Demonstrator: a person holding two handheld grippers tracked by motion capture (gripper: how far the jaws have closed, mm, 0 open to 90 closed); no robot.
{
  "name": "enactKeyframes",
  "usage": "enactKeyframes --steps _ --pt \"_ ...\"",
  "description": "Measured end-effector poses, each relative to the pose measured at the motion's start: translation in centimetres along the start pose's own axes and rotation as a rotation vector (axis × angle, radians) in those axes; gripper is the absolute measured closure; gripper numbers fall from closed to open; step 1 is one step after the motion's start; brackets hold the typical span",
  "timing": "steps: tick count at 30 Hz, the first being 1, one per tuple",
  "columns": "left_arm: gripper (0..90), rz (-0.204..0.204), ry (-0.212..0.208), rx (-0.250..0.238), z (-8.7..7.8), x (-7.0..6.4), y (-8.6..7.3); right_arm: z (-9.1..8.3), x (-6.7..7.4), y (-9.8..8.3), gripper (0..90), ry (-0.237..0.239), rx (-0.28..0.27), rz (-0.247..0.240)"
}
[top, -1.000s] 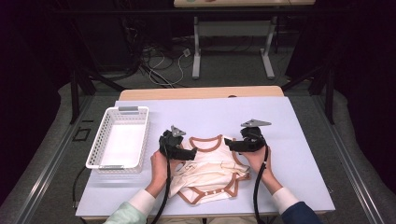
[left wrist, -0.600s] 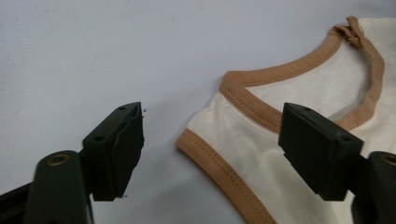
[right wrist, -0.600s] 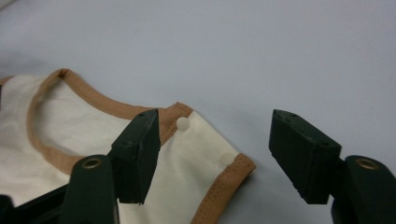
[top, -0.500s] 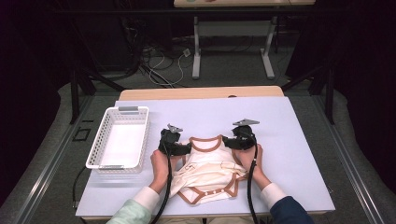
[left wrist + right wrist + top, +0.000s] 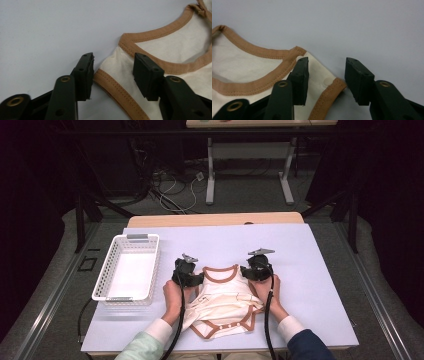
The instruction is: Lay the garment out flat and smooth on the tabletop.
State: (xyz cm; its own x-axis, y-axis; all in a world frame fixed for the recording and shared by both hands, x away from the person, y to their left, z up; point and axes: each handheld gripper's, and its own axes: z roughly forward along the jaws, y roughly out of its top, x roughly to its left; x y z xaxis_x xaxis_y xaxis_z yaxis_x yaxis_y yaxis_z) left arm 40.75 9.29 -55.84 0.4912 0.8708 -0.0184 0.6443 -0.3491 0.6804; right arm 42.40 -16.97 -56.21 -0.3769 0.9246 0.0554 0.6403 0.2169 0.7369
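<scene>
Bodysuit (image 5: 225,295) flat on table (image 5: 310,250), L claw (image 5: 113,75) & R claw (image 5: 327,81) closing over shoulders, prob. not gripping.

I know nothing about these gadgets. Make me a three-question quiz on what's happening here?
1. True or false: the white basket has clothing in it.
2. What part of the bodysuit sits between each gripper's jaws?
3. Which side of the bodysuit is the basket on: A left, B right?

Key:
1. False, nothing in it.
2. A shoulder strap: left gripper at one, right gripper at the other, jaws just closing, not yet clamped.
3. A.
</scene>
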Motion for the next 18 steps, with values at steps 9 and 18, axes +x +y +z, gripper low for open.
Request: enactKeyframes --steps 9,18 --pt "81.8 0.046 -0.03 -0.024 -0.09 -0.89 -0.35 -0.2 0.19 -0.45 76.1 0.041 -0.017 -0.003" --pt "85.1 0.022 -0.03 -0.059 -0.62 -0.59 -0.45 -1.02 0.28 -0.36 77.1 0.033 -0.053 -0.016"
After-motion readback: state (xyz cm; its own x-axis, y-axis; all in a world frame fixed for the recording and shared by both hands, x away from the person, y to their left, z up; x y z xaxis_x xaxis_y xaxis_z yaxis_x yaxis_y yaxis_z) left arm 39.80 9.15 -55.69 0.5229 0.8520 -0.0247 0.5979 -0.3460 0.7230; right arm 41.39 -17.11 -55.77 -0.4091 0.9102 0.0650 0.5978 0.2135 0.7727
